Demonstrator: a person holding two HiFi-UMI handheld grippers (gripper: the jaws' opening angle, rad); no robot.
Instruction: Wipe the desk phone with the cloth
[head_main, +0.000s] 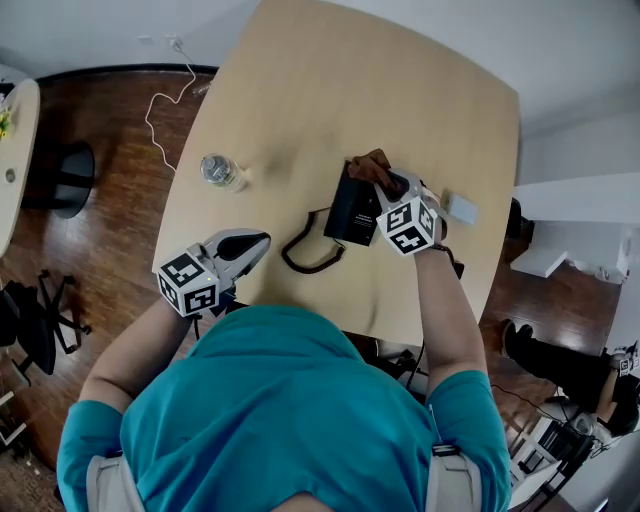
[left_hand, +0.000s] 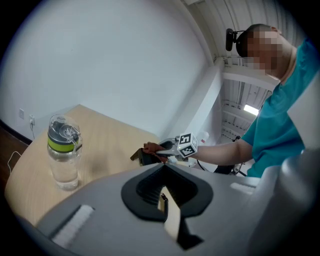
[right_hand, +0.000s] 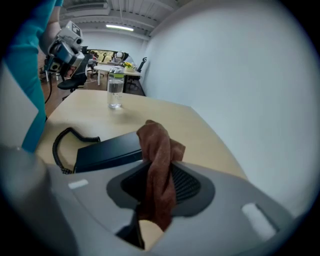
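The black desk phone (head_main: 350, 212) lies on the wooden table (head_main: 330, 80), with its coiled cord (head_main: 308, 256) curling off to the left. My right gripper (head_main: 392, 184) is shut on a brown cloth (head_main: 371, 167), which rests at the phone's far right corner. In the right gripper view the cloth (right_hand: 158, 160) hangs bunched between the jaws, just above the phone (right_hand: 107, 153). My left gripper (head_main: 260, 241) hovers at the table's near left edge, shut and holding nothing. From the left gripper view I see the phone (left_hand: 146, 158) and cloth (left_hand: 151, 148) in the distance.
A clear water bottle with a green band (head_main: 220, 171) stands on the table left of the phone, also visible as the bottle (left_hand: 62, 152). A small white object (head_main: 462, 208) lies at the table's right edge. Beyond the table are a wooden floor and office chairs (head_main: 30, 320).
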